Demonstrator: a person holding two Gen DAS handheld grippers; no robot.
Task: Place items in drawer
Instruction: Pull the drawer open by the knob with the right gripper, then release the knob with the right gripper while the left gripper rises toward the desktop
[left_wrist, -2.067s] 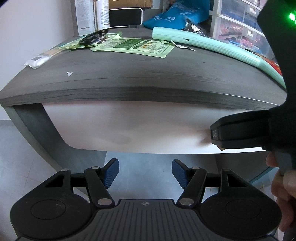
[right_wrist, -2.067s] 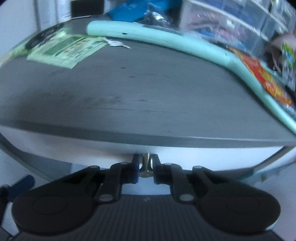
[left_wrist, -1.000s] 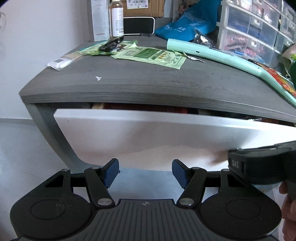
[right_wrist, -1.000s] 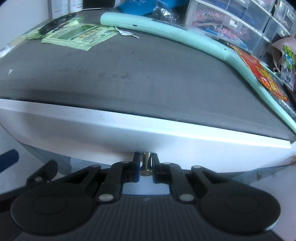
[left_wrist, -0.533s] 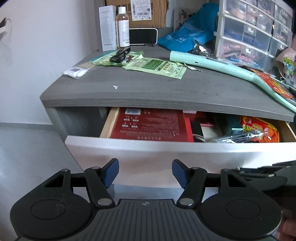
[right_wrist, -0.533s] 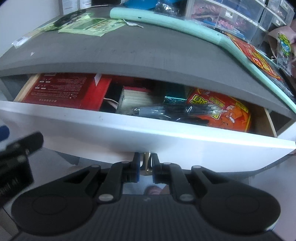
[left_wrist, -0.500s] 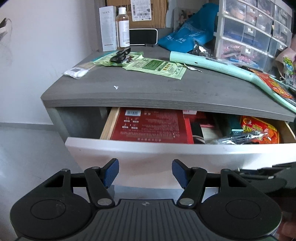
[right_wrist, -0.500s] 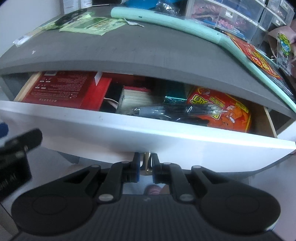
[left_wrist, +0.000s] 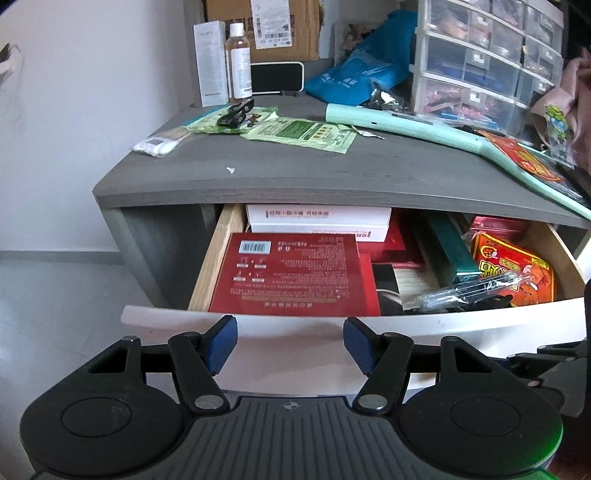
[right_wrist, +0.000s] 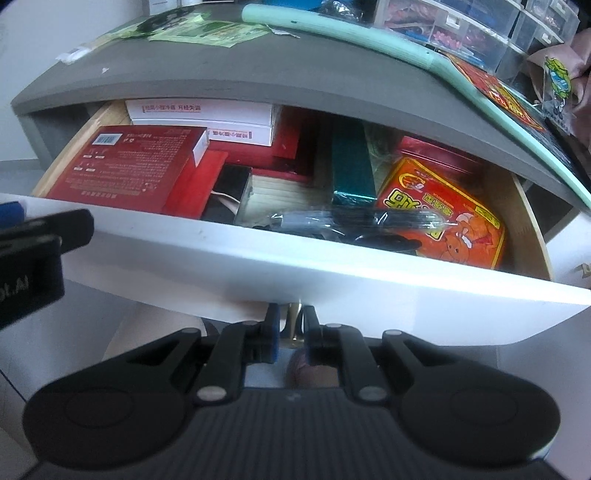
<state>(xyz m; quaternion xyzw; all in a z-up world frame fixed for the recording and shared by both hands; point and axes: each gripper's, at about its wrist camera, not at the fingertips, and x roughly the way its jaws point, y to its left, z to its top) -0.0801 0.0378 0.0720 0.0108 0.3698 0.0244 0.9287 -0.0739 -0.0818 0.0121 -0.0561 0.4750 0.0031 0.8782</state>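
The white-fronted drawer (left_wrist: 424, 325) of the grey cabinet stands pulled well out and is full of boxes and packets. My right gripper (right_wrist: 291, 326) is shut on the drawer's small brass knob (right_wrist: 294, 317) under the white front (right_wrist: 332, 284). My left gripper (left_wrist: 290, 341) is open and empty, just in front of the drawer's left half. On the cabinet top lie green packets (left_wrist: 306, 133), black sunglasses (left_wrist: 236, 110), a cotton swab pack (left_wrist: 159, 144) and a long mint-green handled swatter (left_wrist: 406, 123).
In the drawer lie a large red box (left_wrist: 291, 275), white boxes (left_wrist: 317, 219), a teal box (left_wrist: 450, 243) and an orange packet (left_wrist: 513, 273). Plastic drawer units (left_wrist: 480, 62), a blue bag (left_wrist: 358, 74) and a bottle (left_wrist: 240, 62) crowd the top's back. A wall stands at the left.
The drawer went from shut to well open, pulled out by my right gripper on its knob. My left gripper backed away with it and stayed open.
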